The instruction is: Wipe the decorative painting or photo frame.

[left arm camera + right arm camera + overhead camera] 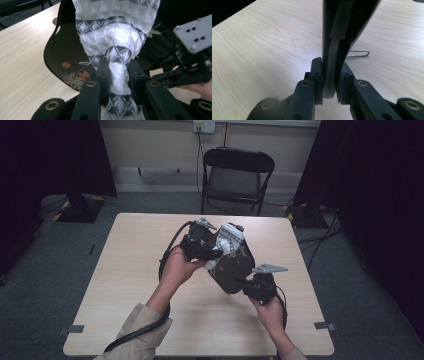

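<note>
My left gripper (117,75) pinches the patterned cloth (115,37); my right gripper (329,80) clamps the black tray (342,25) edge, a wire clip (359,53) behind, pale wooden counter (130,270).

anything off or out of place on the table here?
One stray: a wire clip lies loose on the table behind the black tray. Otherwise fine: the right gripper clamps the tray's rim, tray tilted off the table, and the left gripper pinches the patterned cloth.
</note>
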Motion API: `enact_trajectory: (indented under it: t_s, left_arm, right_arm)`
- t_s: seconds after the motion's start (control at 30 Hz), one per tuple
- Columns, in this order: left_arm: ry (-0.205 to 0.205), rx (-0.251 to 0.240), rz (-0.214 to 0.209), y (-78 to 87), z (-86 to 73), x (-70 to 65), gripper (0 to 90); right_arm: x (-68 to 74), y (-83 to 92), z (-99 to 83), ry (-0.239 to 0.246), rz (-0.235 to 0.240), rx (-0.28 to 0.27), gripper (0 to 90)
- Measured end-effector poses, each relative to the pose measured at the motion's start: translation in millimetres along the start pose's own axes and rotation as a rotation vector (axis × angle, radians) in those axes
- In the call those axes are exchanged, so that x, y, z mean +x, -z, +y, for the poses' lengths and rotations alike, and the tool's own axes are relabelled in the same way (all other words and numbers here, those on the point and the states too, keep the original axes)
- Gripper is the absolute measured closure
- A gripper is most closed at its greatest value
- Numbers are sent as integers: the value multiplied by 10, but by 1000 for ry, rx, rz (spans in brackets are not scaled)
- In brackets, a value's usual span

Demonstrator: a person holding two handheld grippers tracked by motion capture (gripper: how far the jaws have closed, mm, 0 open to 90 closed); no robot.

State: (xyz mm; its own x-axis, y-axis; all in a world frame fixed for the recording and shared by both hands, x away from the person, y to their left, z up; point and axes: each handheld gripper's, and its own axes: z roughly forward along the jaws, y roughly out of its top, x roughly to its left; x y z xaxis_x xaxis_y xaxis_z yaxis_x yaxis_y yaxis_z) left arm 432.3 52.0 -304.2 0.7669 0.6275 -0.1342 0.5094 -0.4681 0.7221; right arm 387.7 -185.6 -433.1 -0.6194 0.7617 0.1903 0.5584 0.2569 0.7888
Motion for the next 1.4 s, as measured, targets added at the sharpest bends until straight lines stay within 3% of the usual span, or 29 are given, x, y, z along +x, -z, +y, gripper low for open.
enact_trajectory:
  t_s: [0.33,0.9,1.4]
  left_arm:
    - [19,34,8,-163,-201,73,747]
    - [89,77,-2,-486,-609,229,748]
    - [159,167,-3,-807,-1057,365,749]
  right_arm:
    - [1,-3,13,-2,1,2,789]
    - [6,-15,24,-1,1,0,783]
    - [19,-11,36,-2,5,-8,749]
